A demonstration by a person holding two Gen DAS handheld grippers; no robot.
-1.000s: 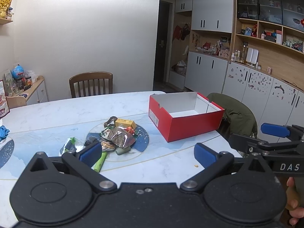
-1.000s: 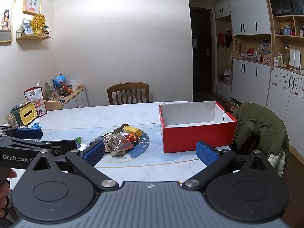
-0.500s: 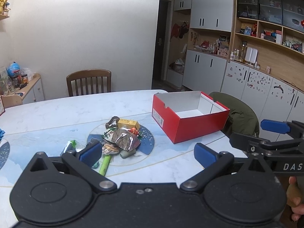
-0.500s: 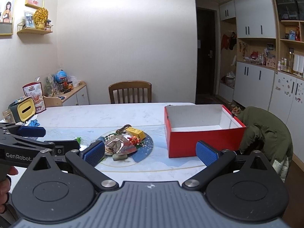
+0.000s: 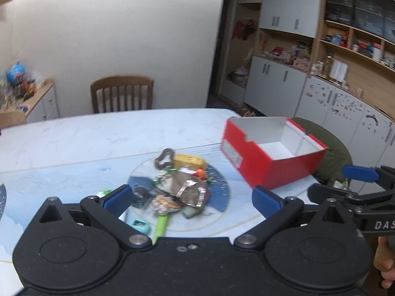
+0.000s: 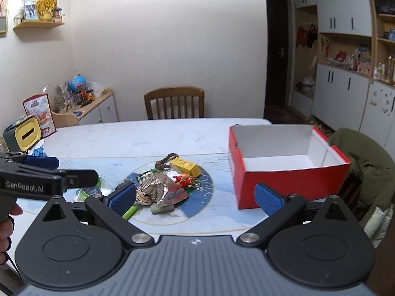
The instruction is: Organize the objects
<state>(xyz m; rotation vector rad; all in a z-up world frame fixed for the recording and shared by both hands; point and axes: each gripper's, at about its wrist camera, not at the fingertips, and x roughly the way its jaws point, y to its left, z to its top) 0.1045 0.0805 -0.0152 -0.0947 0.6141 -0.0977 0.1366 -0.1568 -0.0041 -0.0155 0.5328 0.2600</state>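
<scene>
Red box (image 6: 288, 182) sits right of pile (image 6: 165, 185), apart.

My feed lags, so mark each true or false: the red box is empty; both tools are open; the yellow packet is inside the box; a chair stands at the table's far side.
1. The red box is empty: true, only its white floor shows.
2. Left tool and right tool are open: true.
3. The yellow packet is inside the box: false, it lies in the pile on the table.
4. A chair stands at the far side: true.
</scene>
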